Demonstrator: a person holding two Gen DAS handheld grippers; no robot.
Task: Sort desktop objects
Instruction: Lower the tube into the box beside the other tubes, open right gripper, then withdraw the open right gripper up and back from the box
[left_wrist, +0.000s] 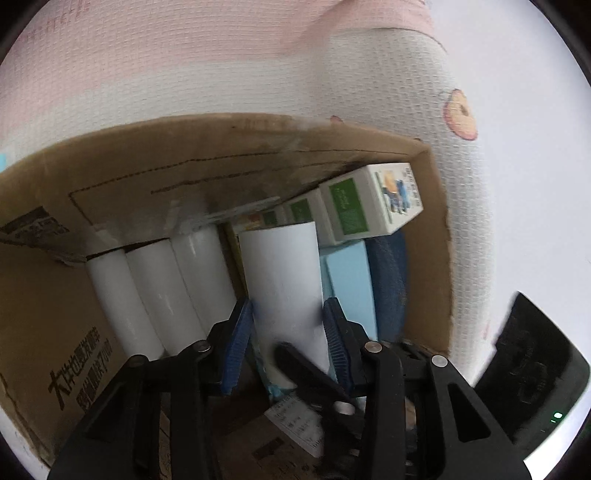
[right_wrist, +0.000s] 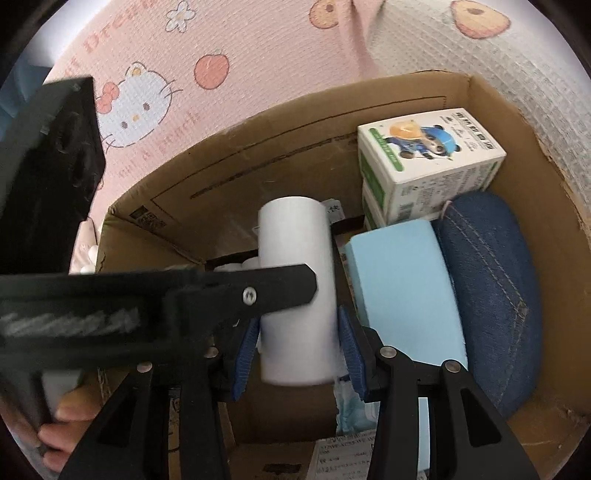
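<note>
Cartoon-print mat (right_wrist: 155, 110), cardboard box (right_wrist: 546, 236): white roll (right_wrist: 295, 288) clamped between right gripper (right_wrist: 297, 354) pads, left gripper (left_wrist: 288, 343) also closed on it, light-blue block (right_wrist: 402, 291) just right; risk: opposed pulls may twist, jamming roll against block.

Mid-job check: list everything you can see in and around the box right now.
cardboard box: one, brown, on the mat
white roll: one, between both claws
other white rolls: three, side by side, box's left
cartons: two at least, white-green, stacked, far right corner
foam block: one, light blue, right of the held roll
denim pouch: one, blue, by right wall
mat: one, pink-white cartoon print
left claw: black, blue pads
right claw: black, blue pads
</note>
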